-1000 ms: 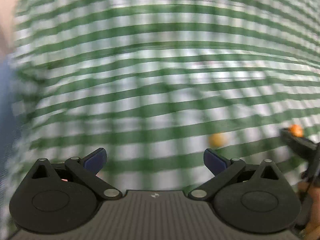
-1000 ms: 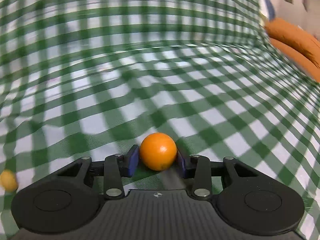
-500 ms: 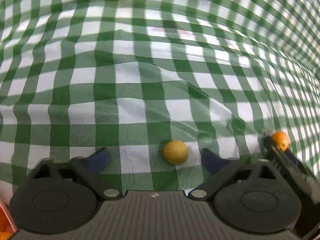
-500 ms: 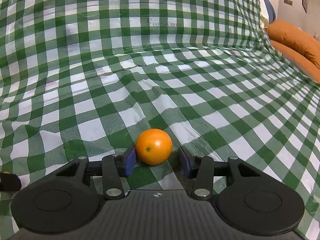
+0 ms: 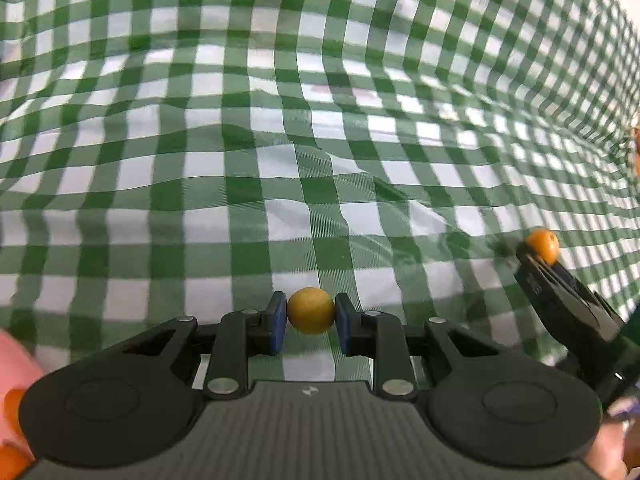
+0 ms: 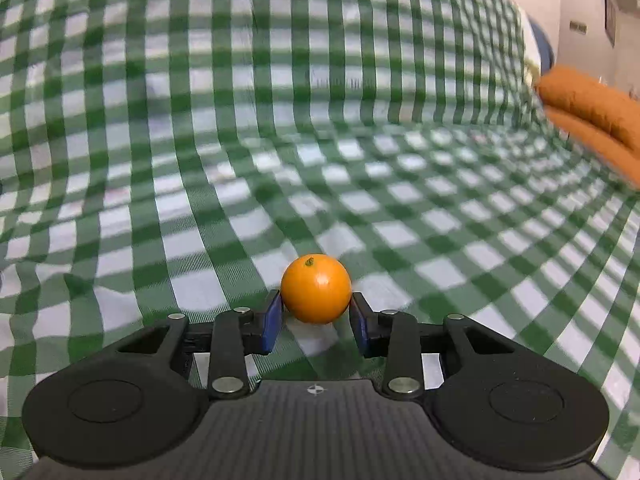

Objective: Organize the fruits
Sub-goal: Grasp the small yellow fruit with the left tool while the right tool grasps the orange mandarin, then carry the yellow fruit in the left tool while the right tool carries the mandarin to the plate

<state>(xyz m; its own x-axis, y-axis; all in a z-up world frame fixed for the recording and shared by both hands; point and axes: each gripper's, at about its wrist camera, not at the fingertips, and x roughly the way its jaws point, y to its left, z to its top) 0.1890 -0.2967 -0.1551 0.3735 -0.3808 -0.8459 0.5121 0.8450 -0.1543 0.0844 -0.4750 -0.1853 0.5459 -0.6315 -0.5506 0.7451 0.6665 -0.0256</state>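
In the left wrist view my left gripper [image 5: 311,320] is shut on a small dull yellow-orange fruit [image 5: 311,315], its blue pads touching both sides, just above the green checked cloth [image 5: 280,160]. In the right wrist view my right gripper [image 6: 316,312] is shut on a bright orange fruit [image 6: 316,289] with its stem end up, held above the cloth [image 6: 240,160]. The right gripper with its orange fruit [image 5: 543,241] also shows at the right of the left wrist view.
The wrinkled green and white checked cloth covers the whole surface. Orange cushions [image 6: 596,120] lie at the far right. A pink container edge with orange fruit [image 5: 12,408] shows at the lower left of the left wrist view.
My left gripper moved onto the yellow-orange fruit and shut on it. My right gripper kept its orange fruit and lifted and turned a little.
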